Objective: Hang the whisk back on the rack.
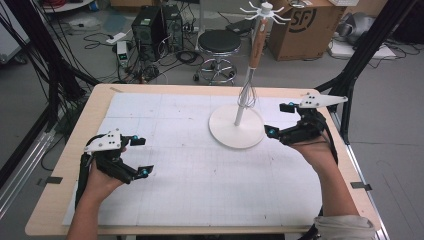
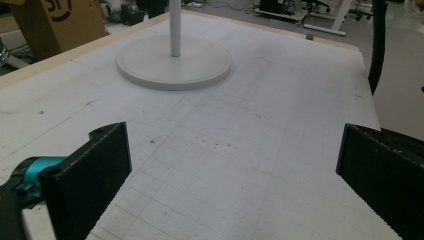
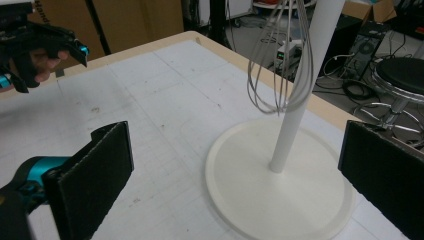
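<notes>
From above, a white stand [image 1: 236, 127] is sitting right of centre on the gridded white mat [image 1: 190, 165] that is covering the bench [image 1: 95, 102]. A whisk [image 1: 248, 92] with a wooden handle is hanging from the hooks at the top of the stand, its wire loops dangling beside the pole, above the round base. The right gripper [image 1: 276, 120] is hovering just beside the base's right edge, its jaws standing apart and pointing towards it. The left gripper [image 1: 141, 156] is resting well away at the left side of the mat, jaws also spread and holding nothing.

Along the left gripper [image 2: 235, 165], the two black jaws are gaping wide over bare mat, while the stand's base [image 2: 174, 62] is lying farther off, ahead and to the left.

Along the right gripper [image 3: 235, 170], the jaws are standing wide apart on either side of the stand's base [image 3: 280, 195]. The whisk's wires [image 3: 280, 60] are hanging close against the white pole, clear of the base. The other gripper [image 3: 37, 42], held in a hand, is showing far off at the upper left.
</notes>
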A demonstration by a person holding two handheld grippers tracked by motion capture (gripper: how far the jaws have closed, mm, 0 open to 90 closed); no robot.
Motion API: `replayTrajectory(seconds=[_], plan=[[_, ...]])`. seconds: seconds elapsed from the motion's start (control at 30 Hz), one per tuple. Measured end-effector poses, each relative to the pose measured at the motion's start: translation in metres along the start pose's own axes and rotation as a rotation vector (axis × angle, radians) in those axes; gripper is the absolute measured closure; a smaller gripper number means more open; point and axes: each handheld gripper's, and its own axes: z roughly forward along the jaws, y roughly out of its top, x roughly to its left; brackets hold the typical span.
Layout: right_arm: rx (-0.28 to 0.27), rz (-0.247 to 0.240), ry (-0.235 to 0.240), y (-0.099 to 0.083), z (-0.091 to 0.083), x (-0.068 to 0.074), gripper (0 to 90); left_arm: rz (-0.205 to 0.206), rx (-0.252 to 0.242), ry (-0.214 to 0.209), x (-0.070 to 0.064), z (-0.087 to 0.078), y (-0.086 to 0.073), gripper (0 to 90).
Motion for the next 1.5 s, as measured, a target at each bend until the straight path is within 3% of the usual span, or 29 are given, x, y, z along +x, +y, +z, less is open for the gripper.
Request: replayTrajectory(seconds=[0.23, 0.5, 0.67, 0.8, 1.0, 1.07, 1.5], plan=[[-0.025, 0.006, 0.008, -0.021, -0.003, 0.004, 0.2, -0.006, 0.007, -0.007, 0.001, 0.001, -0.001, 1.8], [-0.010, 0.046, 0.008, -0.055, -0.001, 0.003, 0.2, -0.011, 0.014, -0.007, 0.001, 0.002, -0.002, 1.8], [-0.026, 0.054, -0.002, -0.066, -0.003, 0.003, 0.2, -0.012, 0.016, -0.012, 0.000, 0.003, -0.003, 1.8], [0.021, 0.035, -0.021, -0.071, -0.003, 0.009, 0.2, -0.017, 0.022, -0.014, 0.001, 0.005, -0.004, 1.8], [-0.009, 0.062, -0.003, -0.089, 0.002, 0.012, 0.2, -0.017, 0.025, -0.021, 0.001, 0.007, -0.005, 1.8], [0.021, 0.069, 0.004, -0.092, 0.004, 0.010, 0.2, -0.017, 0.028, -0.021, 0.001, 0.008, -0.005, 1.8], [0.048, 0.066, -0.004, -0.097, 0.011, 0.010, 0.2, -0.021, 0.040, -0.029, 0.001, 0.012, -0.007, 1.8]])
